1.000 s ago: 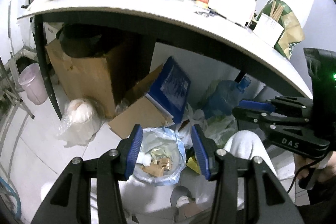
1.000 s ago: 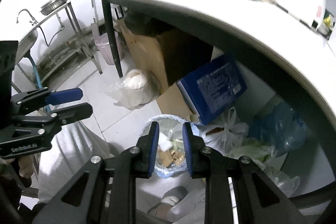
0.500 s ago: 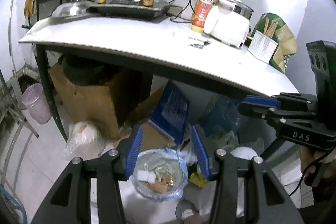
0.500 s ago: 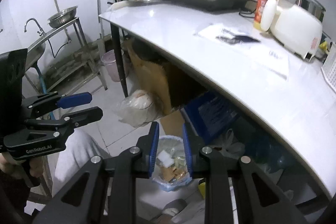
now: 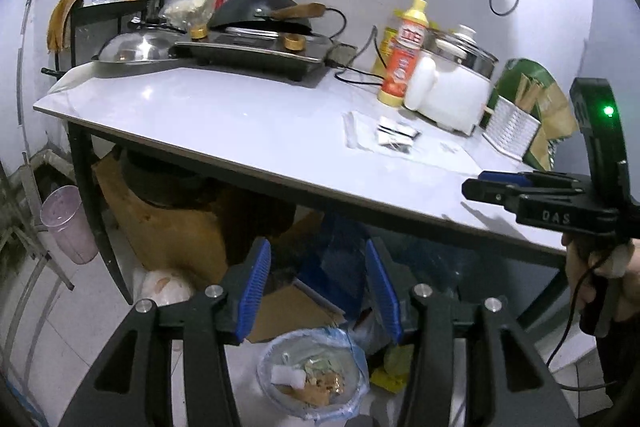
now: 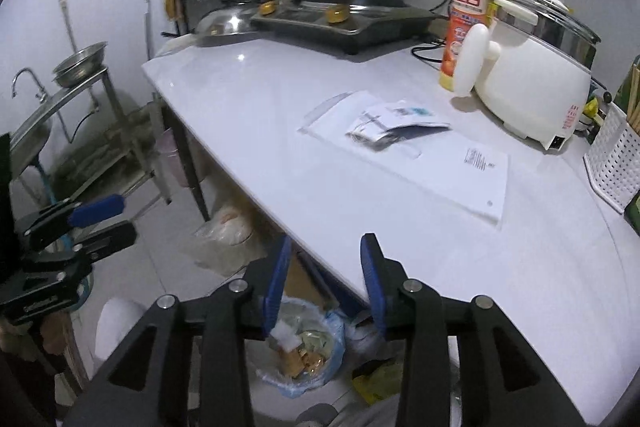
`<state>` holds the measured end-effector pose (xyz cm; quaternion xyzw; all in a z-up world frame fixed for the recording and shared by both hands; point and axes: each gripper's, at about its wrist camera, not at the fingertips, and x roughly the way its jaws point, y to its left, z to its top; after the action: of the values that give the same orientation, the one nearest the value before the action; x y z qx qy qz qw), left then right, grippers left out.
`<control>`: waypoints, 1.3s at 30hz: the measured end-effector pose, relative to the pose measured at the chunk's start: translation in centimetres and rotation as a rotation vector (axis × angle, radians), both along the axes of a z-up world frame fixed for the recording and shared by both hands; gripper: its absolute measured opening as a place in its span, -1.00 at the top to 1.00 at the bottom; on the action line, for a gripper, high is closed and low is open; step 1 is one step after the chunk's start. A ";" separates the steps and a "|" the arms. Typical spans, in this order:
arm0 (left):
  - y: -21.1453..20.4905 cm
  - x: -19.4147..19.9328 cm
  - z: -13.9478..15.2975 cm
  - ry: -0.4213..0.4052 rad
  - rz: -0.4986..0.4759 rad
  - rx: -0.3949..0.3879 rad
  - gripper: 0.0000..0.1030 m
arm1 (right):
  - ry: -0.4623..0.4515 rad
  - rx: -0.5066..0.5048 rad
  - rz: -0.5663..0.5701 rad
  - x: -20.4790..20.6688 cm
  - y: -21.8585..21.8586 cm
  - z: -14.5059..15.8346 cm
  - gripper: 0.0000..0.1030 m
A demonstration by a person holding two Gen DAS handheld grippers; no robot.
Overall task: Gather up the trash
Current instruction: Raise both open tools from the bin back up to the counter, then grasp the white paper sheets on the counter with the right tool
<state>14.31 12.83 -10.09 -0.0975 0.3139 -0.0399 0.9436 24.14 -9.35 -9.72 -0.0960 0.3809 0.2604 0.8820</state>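
Clearly both the left gripper (image 5: 318, 291) and right gripper (image 6: 325, 281) hung wide and empty above the bin (image 6: 298, 347), so the crumpled wrapper (image 6: 394, 125) on the counter (image 6: 400, 227) wanted a low, level pinch.

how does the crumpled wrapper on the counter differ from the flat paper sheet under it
The crumpled wrapper is small, creased and dark-printed; the paper sheet is much larger, flat and nearly all white with a little print. The wrapper lies on top of the sheet, the sheet directly on the counter. Neither is held by a gripper.
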 end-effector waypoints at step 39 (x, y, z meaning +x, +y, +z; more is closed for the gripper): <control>8.4 6.5 -0.2 -0.029 0.127 -0.013 -0.01 | 0.011 -0.064 -0.206 17.2 6.9 -3.2 0.61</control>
<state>20.79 21.27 -10.29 -0.1226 0.2929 0.0166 0.9481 41.30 -2.45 -12.89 -0.0829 0.4016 0.1564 0.8986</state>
